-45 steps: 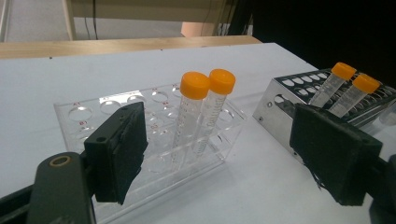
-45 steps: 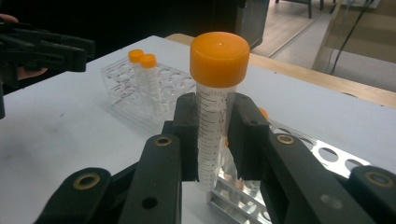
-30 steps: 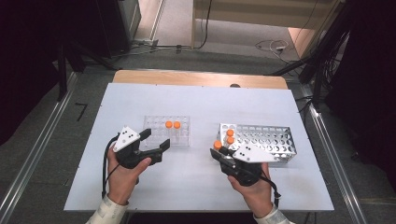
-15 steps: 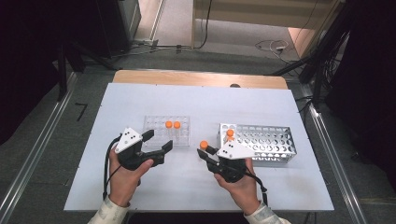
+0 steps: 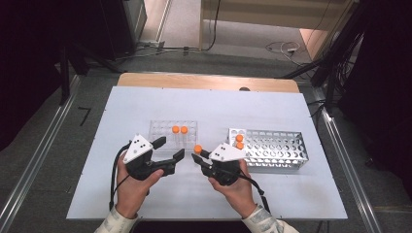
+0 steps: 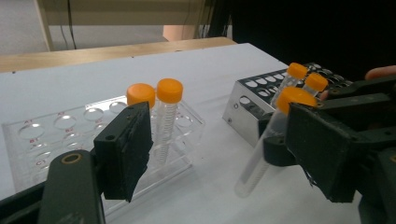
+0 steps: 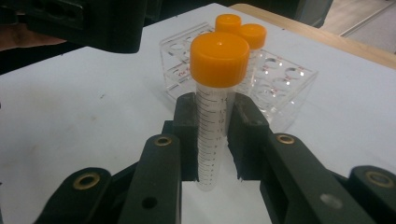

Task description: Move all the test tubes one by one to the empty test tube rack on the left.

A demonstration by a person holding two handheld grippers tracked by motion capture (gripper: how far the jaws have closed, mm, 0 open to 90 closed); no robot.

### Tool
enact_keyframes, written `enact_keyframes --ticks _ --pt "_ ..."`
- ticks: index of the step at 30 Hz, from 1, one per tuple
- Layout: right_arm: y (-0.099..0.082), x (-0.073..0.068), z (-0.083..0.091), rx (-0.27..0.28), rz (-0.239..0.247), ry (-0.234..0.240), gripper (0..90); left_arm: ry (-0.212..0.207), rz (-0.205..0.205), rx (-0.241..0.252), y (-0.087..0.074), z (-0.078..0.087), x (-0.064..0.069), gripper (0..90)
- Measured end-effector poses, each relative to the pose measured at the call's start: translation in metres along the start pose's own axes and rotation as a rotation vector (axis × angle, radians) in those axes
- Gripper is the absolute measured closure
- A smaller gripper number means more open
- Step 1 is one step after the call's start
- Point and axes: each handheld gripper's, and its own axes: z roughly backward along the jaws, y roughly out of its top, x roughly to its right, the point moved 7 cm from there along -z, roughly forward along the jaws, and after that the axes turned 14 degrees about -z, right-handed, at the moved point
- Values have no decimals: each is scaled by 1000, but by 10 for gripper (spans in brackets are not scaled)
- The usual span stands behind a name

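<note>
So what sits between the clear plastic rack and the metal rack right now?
In the high view, the right tool, shut on an orange-capped tube, sits between the clear rack and the metal rack. Around it, bare white table.

Clear plastic tube (image 7: 211,135) with a smooth orange cap, see-through glossy acrylic rack (image 5: 172,135), shiny perforated metal rack (image 5: 272,150), matt white table (image 5: 145,104), wood edge behind.

1. Held tube (image 7: 211,135): clear with fine black scale lines, orange cap, frame centre.
2. Clear rack (image 5: 160,131), left of centre: two tubes (image 5: 179,132) with orange caps.
3. Metal rack (image 5: 272,148), right: silver-grey, dotted with holes.
4. Table (image 5: 145,104): white.
5. Grippers (image 5: 171,154) (image 5: 196,158): black, pale grey plates.
</note>
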Motion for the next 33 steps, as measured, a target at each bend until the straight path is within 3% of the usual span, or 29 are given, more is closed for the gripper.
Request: enact_keyframes --ticks 14,28,33 --pt "1 -23 -20 -22 34 50 722 -55 -48 11 3 -1 16 431" --pt "1 -31 -21 -19 36 66 722 -70 -99 -10 -1 -5 21 687" --pt "1 -30 -21 -20 32 66 716 -66 -106 -7 -2 -5 19 699"
